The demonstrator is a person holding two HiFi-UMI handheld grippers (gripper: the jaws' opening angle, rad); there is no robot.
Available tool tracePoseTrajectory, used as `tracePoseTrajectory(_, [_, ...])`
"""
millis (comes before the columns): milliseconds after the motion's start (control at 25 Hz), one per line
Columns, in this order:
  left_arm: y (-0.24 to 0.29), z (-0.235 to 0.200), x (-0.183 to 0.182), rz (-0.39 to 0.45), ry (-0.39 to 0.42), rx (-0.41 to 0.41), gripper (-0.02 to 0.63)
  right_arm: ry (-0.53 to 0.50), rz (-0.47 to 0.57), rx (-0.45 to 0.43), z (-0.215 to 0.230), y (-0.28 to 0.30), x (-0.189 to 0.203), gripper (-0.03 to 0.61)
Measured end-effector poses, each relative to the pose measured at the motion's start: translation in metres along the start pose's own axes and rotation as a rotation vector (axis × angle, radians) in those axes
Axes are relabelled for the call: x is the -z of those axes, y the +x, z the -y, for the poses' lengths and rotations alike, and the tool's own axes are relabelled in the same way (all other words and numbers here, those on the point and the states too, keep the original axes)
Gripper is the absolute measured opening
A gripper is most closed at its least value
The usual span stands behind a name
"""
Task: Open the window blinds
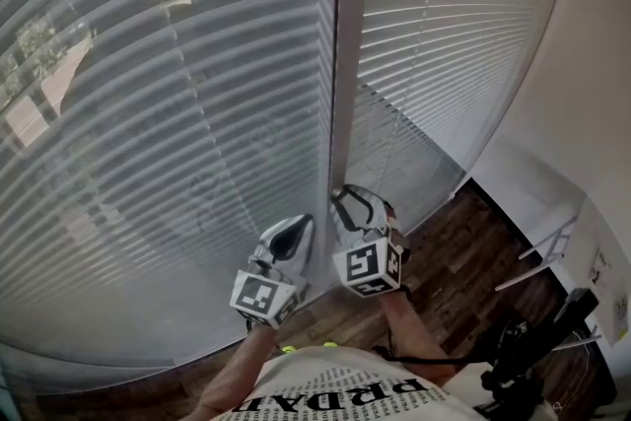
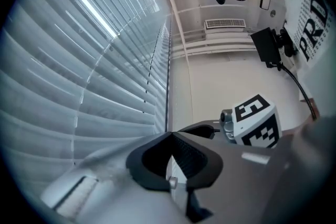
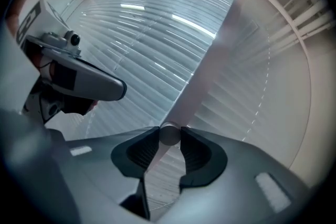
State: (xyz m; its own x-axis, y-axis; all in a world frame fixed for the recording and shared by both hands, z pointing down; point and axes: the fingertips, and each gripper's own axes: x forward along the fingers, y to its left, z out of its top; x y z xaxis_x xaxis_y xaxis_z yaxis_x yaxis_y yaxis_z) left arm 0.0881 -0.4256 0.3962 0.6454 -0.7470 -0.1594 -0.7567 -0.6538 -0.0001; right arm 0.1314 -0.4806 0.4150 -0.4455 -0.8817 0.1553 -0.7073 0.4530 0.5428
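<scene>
Two slatted window blinds hang on either side of a pale upright post (image 1: 343,64): a wide left blind (image 1: 168,113) and a narrower right blind (image 1: 434,44), slats tilted nearly flat. Both grippers sit low by the post. My right gripper (image 1: 347,197) stands open, and in its own view (image 3: 169,136) the round grey end of a wand (image 3: 169,134) fills the gap between the fingertips; whether the pads press on it I cannot tell. My left gripper (image 1: 301,224) is beside the left blind's edge, tips together (image 2: 170,135), with nothing seen between them.
Dark wooden floor (image 1: 463,261) lies below the blinds. A white wall (image 1: 582,113) closes the right side, with a white rack (image 1: 552,251) and black gear with cables (image 1: 523,350) at its foot. The person's printed shirt (image 1: 345,394) fills the bottom edge.
</scene>
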Motion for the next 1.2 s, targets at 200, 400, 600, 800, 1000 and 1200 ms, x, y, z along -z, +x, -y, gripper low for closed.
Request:
tracePoseTrajectory(200, [-0.001,-0.003,0.0,0.003,-0.007,-0.011,-0.008,0.021,0.009,-0.013,-0.001,0.0,0.0,0.12])
tracePoseTrajectory(400, [-0.001,-0.005,0.001,0.003,-0.015,-0.012,-0.009,0.112,0.025,-0.023,0.001,0.001,0.0,0.121])
tracePoseTrajectory(600, [0.001,-0.003,0.0,0.008,-0.015,-0.001,-0.009,0.328,0.056,-0.05,0.003,0.0,0.002,0.121])
tracePoseTrajectory(800, [0.003,-0.001,0.001,-0.005,-0.019,0.017,-0.008,0.487,0.089,-0.057,0.006,0.001,0.005,0.121])
tracePoseTrajectory(1000, [0.003,-0.001,-0.002,-0.014,-0.025,0.017,-0.008,0.665,0.118,-0.079,0.008,0.0,0.006,0.121])
tracePoseTrajectory(1200, [0.001,-0.002,0.0,0.003,-0.031,0.028,-0.009,0.884,0.155,-0.116,0.009,0.001,0.008,0.121])
